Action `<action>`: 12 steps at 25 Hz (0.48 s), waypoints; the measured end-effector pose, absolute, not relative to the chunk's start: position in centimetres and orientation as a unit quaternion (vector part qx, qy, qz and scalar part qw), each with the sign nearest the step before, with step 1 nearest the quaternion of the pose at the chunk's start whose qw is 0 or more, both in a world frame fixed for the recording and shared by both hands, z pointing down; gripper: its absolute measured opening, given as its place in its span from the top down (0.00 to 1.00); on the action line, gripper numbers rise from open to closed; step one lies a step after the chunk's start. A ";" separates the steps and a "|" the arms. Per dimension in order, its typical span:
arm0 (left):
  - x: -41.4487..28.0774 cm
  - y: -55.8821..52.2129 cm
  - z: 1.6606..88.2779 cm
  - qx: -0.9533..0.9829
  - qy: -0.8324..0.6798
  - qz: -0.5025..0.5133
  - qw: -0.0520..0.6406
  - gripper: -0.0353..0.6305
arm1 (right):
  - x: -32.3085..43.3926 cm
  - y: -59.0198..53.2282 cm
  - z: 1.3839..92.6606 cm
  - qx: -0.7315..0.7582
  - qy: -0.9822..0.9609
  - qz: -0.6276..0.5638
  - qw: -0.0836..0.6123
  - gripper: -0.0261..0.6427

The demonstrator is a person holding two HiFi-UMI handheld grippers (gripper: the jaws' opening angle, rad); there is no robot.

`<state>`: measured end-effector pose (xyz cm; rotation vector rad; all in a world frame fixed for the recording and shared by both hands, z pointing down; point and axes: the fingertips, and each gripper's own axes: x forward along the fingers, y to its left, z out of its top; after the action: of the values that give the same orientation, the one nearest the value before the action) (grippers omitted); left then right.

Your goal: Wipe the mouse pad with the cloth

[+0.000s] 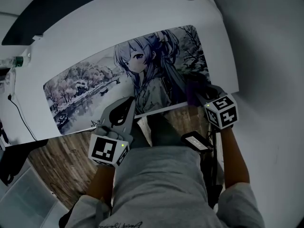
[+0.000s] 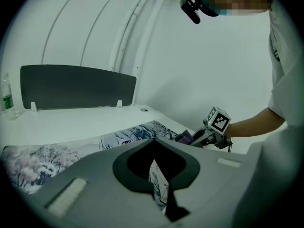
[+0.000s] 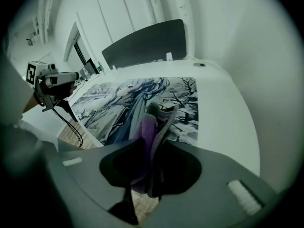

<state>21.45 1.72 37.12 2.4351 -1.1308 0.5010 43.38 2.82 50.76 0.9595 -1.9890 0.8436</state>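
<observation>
A long mouse pad (image 1: 95, 82) printed with an anime girl and snowy trees lies on the white desk (image 1: 71, 42). My right gripper (image 1: 196, 92) is shut on a purple cloth (image 3: 144, 129) over the pad's near right corner (image 3: 183, 113). The cloth (image 2: 185, 137) sticks out ahead of the jaws, and whether it touches the pad I cannot tell. My left gripper (image 1: 129, 103) hangs over the middle of the pad's near edge. Its jaws stand shut to a thin slit (image 2: 159, 184) through which the pad's print shows. From each gripper view I see the other gripper (image 2: 209, 133) (image 3: 52, 82).
A dark divider panel (image 2: 78, 87) stands along the desk's far edge. A plastic bottle (image 1: 12, 61) sits at the far left corner, and a black cable (image 1: 19, 113) trails off the desk's left side. Wooden floor (image 1: 61, 160) lies below the near edge.
</observation>
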 end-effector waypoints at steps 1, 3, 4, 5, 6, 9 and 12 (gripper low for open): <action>21.5 1.5 37.1 0.872 -0.406 0.180 0.204 0.92 | 44.1 2.7 50.7 0.379 -0.776 0.330 0.381 0.81; 21.7 1.2 37.3 0.872 -0.406 0.183 0.203 0.92 | 45.5 2.2 50.7 0.386 -0.772 0.330 0.381 0.81; 21.7 1.1 37.4 0.872 -0.406 0.185 0.203 0.92 | 46.0 2.1 50.7 0.389 -0.771 0.332 0.381 0.81; 21.7 1.1 37.6 0.871 -0.406 0.188 0.203 0.92 | 46.5 2.0 50.8 0.391 -0.769 0.334 0.381 0.81; 21.8 1.1 37.7 0.871 -0.406 0.189 0.203 0.92 | 46.9 2.0 50.9 0.393 -0.766 0.336 0.381 0.81; 22.0 0.8 37.6 0.870 -0.407 0.189 0.203 0.92 | 48.1 1.9 50.9 0.401 -0.761 0.340 0.381 0.80; 22.0 0.4 37.4 0.870 -0.409 0.187 0.202 0.92 | 48.8 1.7 50.8 0.405 -0.757 0.340 0.383 0.80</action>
<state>22.01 0.42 37.37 2.4290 -1.1429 0.5232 48.85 1.67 50.76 1.0334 -1.9300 0.8665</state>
